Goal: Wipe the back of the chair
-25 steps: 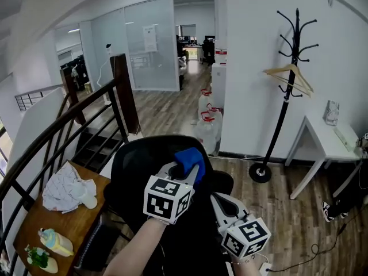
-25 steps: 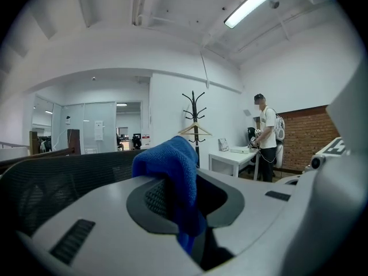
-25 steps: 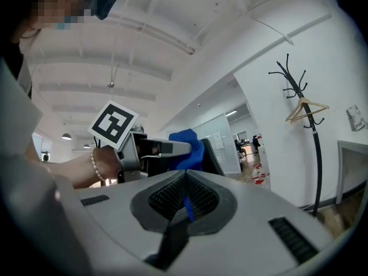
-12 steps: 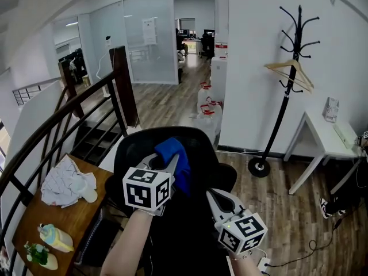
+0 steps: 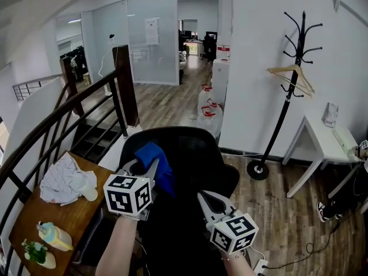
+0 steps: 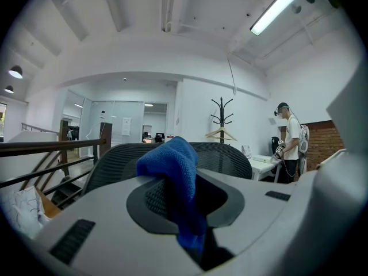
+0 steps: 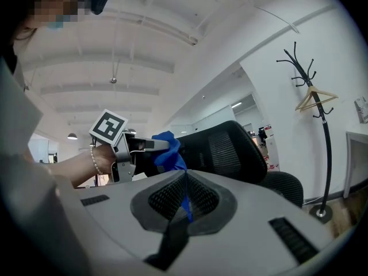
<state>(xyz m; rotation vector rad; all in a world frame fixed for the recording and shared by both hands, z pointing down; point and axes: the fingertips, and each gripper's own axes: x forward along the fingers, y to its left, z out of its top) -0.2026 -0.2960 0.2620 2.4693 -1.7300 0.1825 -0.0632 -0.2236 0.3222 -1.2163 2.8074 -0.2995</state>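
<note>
Wiping is in hand here: the left gripper point(image 5: 141, 168) has its jaws clamped on a blue cloth point(image 5: 155, 157), and the left gripper view shows the fabric bunched up out of the jaws and hanging down between them. The cloth sits against the upper left part of the black mesh chair back point(image 5: 192, 149), just under its top rim. The chair stands near, in the middle of the floor, with a wooden side table point(image 5: 69, 216) to its left and a coat stand point(image 5: 283, 105) far off to the right. The right gripper point(image 5: 208, 200) hangs lower and to the right, over the chair but apart from the cloth, its jaws brought together on nothing that I can make out. How much is done? Hard to call, since the mesh shows no dirt or damp streaks. I'd judge this mid-job, with the right side and lower back possibly left.
</note>
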